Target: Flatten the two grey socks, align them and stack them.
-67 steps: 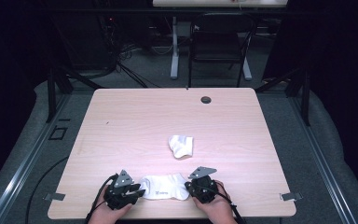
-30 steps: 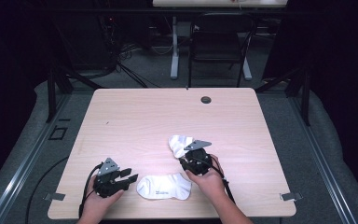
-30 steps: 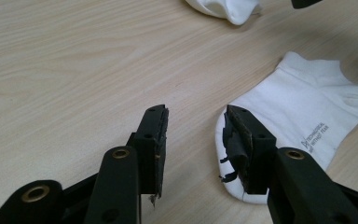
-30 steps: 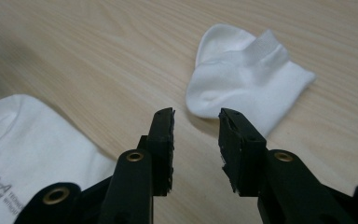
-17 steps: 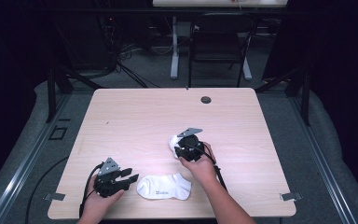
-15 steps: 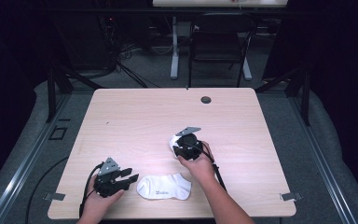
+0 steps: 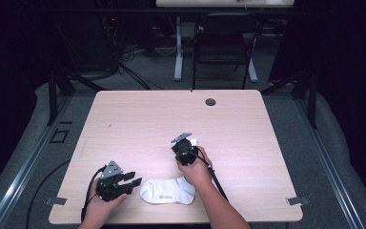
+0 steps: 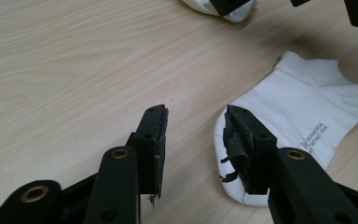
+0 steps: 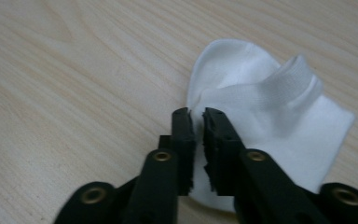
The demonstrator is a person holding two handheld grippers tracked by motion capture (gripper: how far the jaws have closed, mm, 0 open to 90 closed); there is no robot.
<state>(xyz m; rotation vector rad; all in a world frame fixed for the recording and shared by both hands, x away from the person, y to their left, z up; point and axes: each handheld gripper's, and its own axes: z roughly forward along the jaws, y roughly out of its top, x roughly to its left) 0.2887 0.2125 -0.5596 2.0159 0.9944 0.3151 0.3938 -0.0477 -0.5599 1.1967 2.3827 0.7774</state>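
Pale wooden table [image 7: 138, 124]: your right gripper [image 9: 197, 122], jaws just closed, pinches the crumpled sock [image 9: 270, 116] mid-table by its edge. Lift slowly, checking that both layers hold. Left gripper [image 8: 193, 135] rests half open, empty, beside the flat sock [image 8: 303, 126] near you.
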